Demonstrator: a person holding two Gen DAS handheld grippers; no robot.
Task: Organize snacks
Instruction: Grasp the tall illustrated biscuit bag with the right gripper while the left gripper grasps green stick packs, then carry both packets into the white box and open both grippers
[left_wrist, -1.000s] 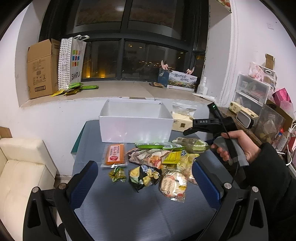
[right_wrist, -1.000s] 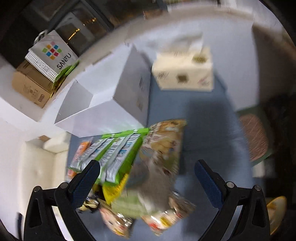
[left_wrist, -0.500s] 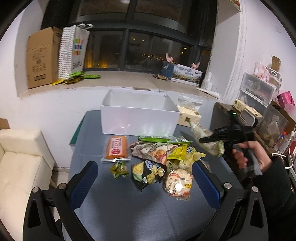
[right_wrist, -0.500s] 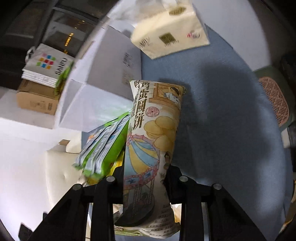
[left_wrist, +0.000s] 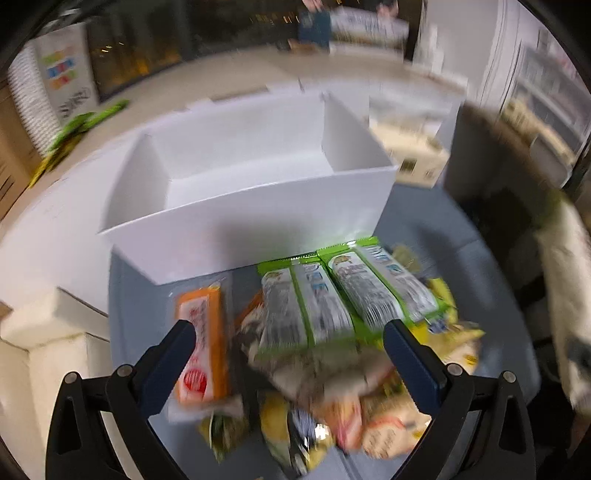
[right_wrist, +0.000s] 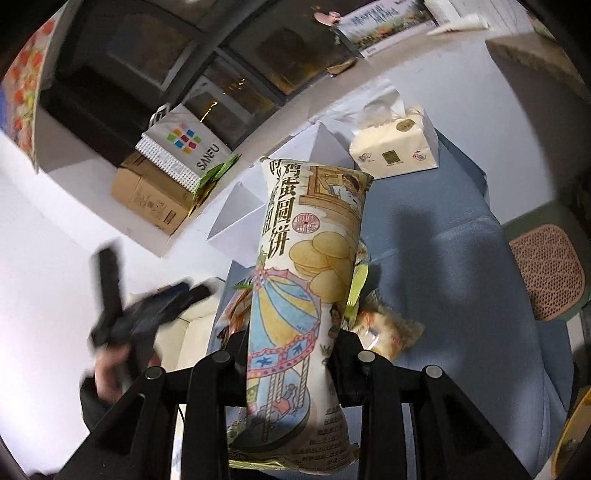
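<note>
Since half a second ago the left gripper (left_wrist: 288, 347) has swung low over the snack pile (left_wrist: 332, 354), fingers spread wide around the green-edged packets (left_wrist: 347, 295). The right gripper (right_wrist: 288, 354) stays clamped on the tall biscuit bag (right_wrist: 306, 280) printed with Chinese characters, lifted above the table (right_wrist: 461, 266). The white box (left_wrist: 251, 177) stands at 12 o'clock; a SANFU bag (right_wrist: 188, 147) at 10.

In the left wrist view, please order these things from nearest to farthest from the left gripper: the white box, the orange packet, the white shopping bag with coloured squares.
Seen from the left gripper:
1. Orange packet, beside the gripper's left finger, on the table.
2. White box, behind the snack pile, in the middle.
3. White shopping bag, far back on the left, on the window ledge.
</note>
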